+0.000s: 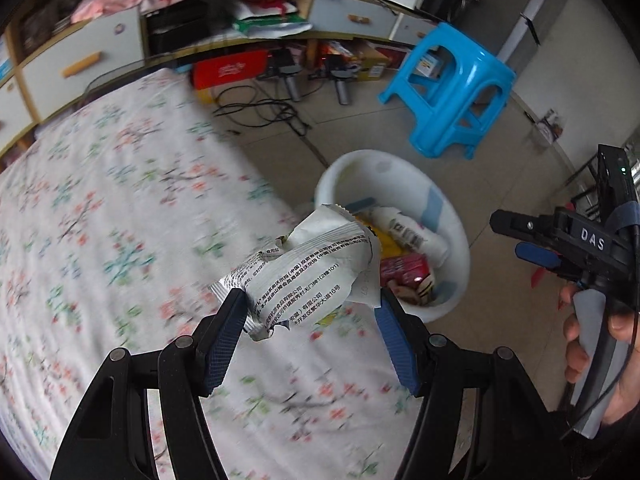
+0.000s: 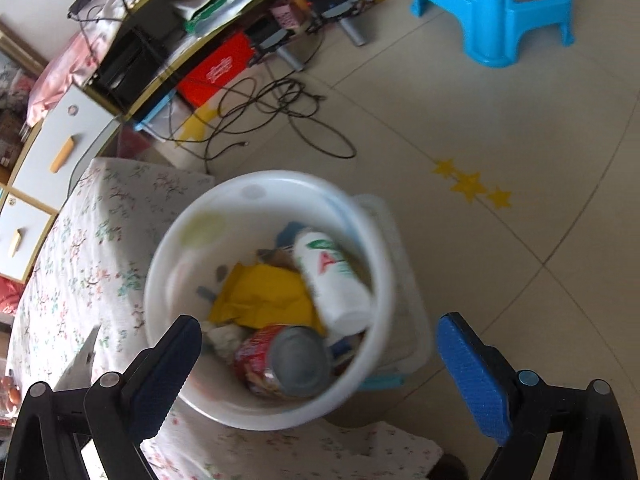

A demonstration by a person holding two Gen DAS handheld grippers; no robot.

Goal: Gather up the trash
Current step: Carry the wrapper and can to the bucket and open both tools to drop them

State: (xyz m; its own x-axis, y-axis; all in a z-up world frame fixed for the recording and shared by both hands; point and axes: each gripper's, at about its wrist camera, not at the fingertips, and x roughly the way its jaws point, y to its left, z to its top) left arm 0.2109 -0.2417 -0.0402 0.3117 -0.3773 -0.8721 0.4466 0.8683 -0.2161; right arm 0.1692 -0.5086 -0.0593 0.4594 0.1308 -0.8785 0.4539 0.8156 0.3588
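- Left gripper (image 1: 310,304) raised over the floral tablecloth (image 1: 100,220), fingers clamped on a crumpled white wrapper (image 1: 316,268), near the white bin (image 1: 448,224).
- Right gripper (image 2: 316,354) poised above the bin (image 2: 256,412), angled downward, fingers spread wide, holding nothing.
- Inside the bin: red can (image 2: 286,362), white bottle (image 2: 332,280), yellow packet (image 2: 264,296).
- Blue stool (image 1: 452,88) well apart on the floor.

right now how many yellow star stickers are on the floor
4: three in a row on the tiles right of the white bin, and one by the cables near the shelf. Others may be hidden.
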